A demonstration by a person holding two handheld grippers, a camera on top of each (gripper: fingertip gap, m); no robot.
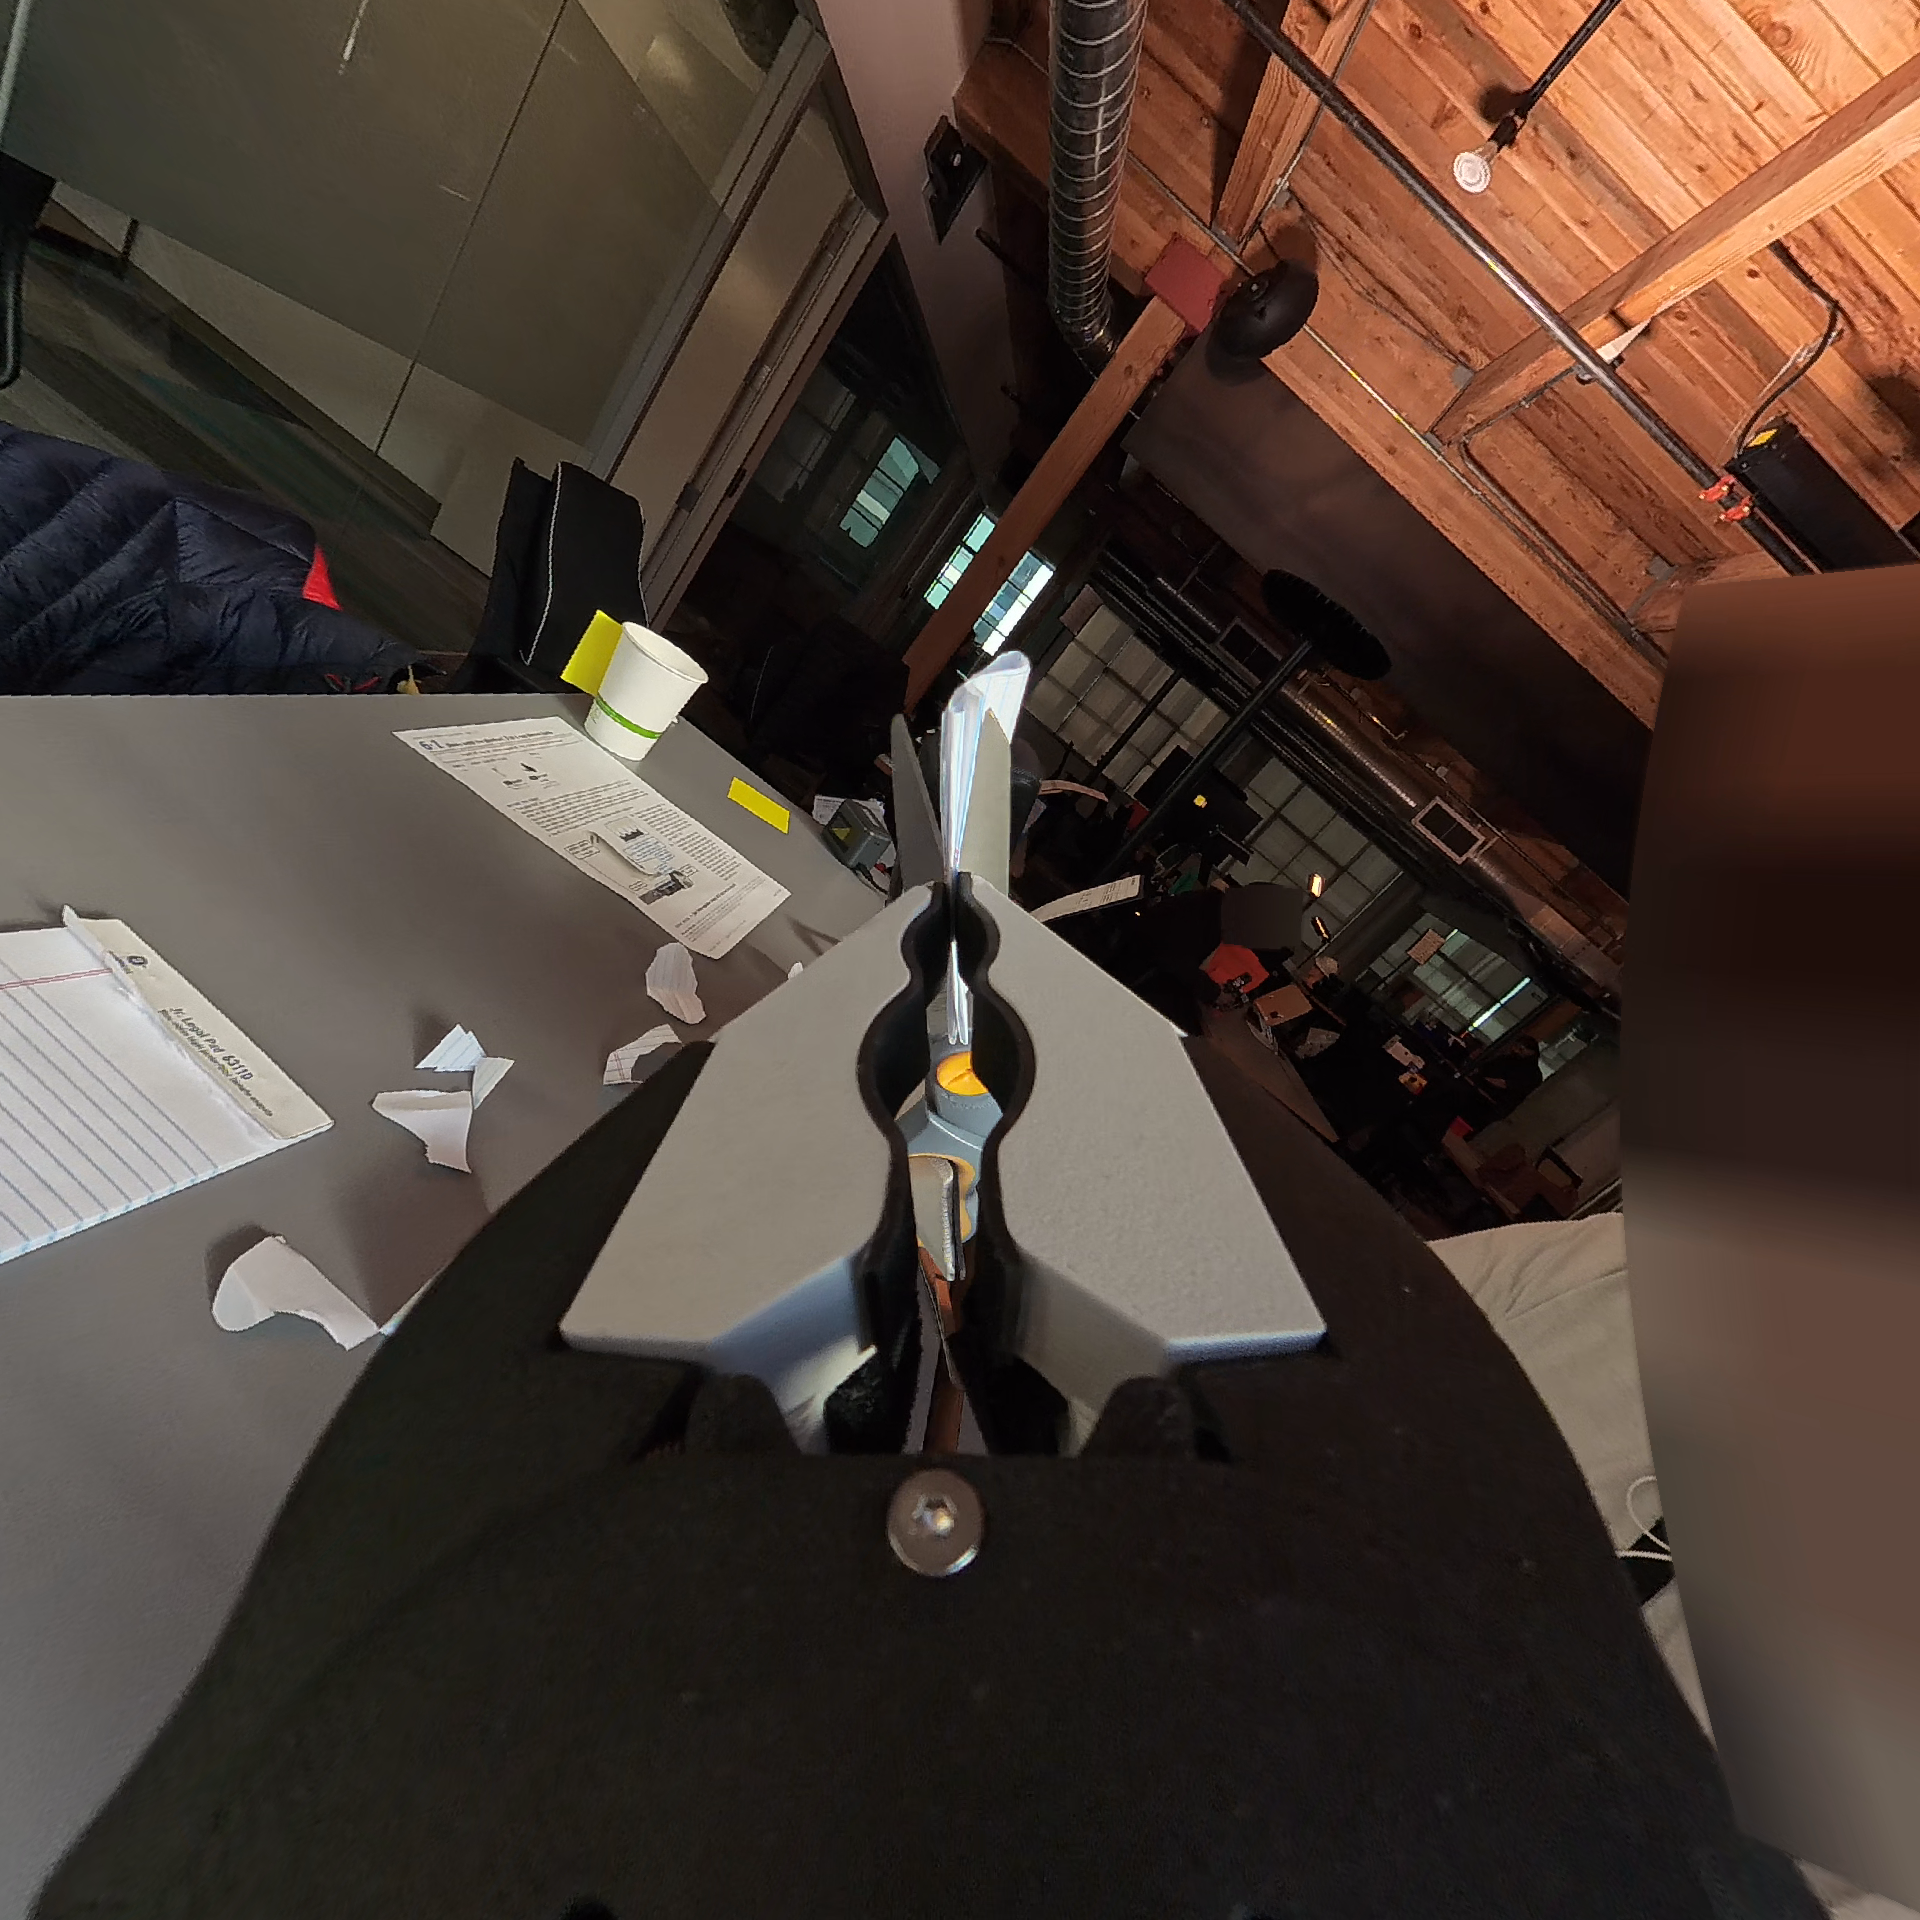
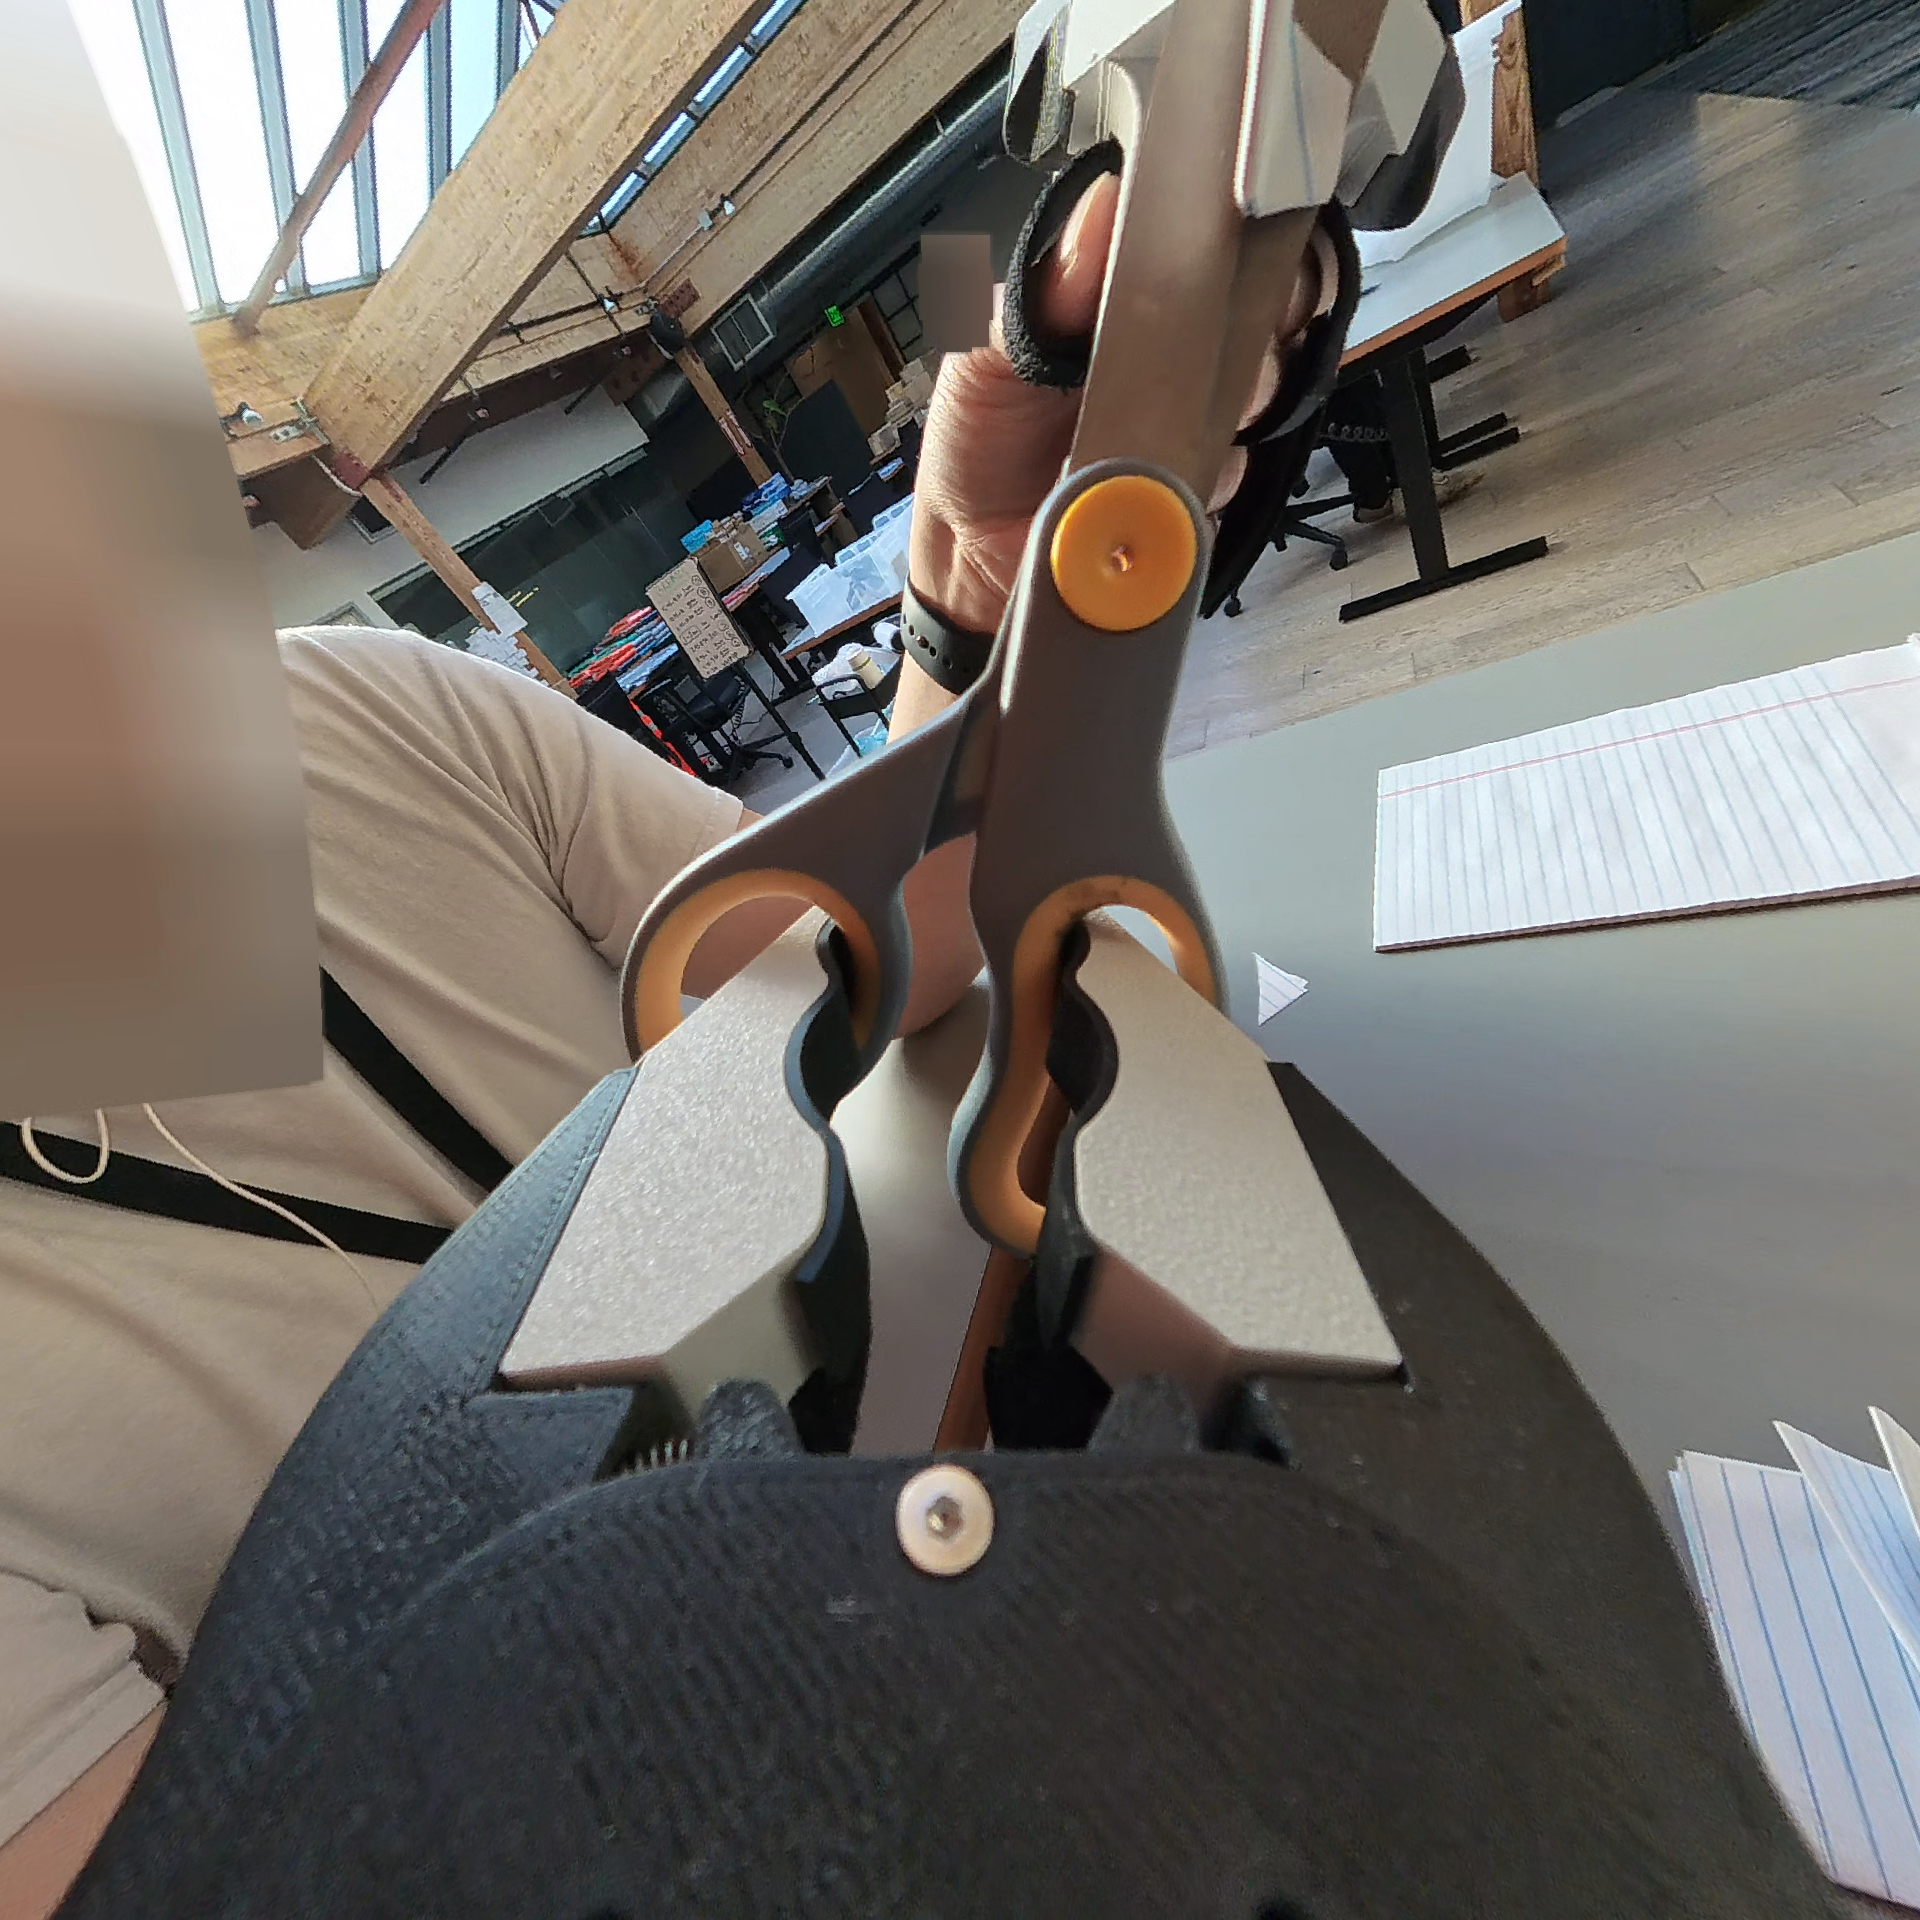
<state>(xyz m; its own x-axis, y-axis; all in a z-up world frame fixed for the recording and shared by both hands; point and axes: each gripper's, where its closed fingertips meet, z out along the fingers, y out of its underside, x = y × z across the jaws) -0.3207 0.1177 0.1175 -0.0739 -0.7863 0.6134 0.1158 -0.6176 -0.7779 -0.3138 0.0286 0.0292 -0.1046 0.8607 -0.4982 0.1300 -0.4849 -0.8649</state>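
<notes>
My left gripper (image 1: 958,896) is shut on a folded strip of white lined paper (image 1: 982,727) that stands up past its fingertips. Grey scissors with orange trim (image 2: 1122,551) are carried by my right gripper (image 2: 956,966): each finger sits inside one handle loop and the jaws stand apart. The scissor blades (image 1: 912,800) lie on either side of the strip, slightly open. In the right wrist view the paper (image 2: 1288,114) and the left gripper (image 2: 1081,62) show at the top, held by a hand in a black fingerless glove (image 2: 997,447).
On the grey table (image 1: 260,831) lie a lined notepad (image 1: 94,1081), several cut paper scraps (image 1: 436,1112), a printed sheet (image 1: 592,821), a paper cup (image 1: 644,691) and a yellow note (image 1: 758,805). A stack of lined pieces (image 2: 1808,1621) lies at right. A person in beige (image 2: 416,831) is close at left. There is about 12 cm between the tips of the two grippers.
</notes>
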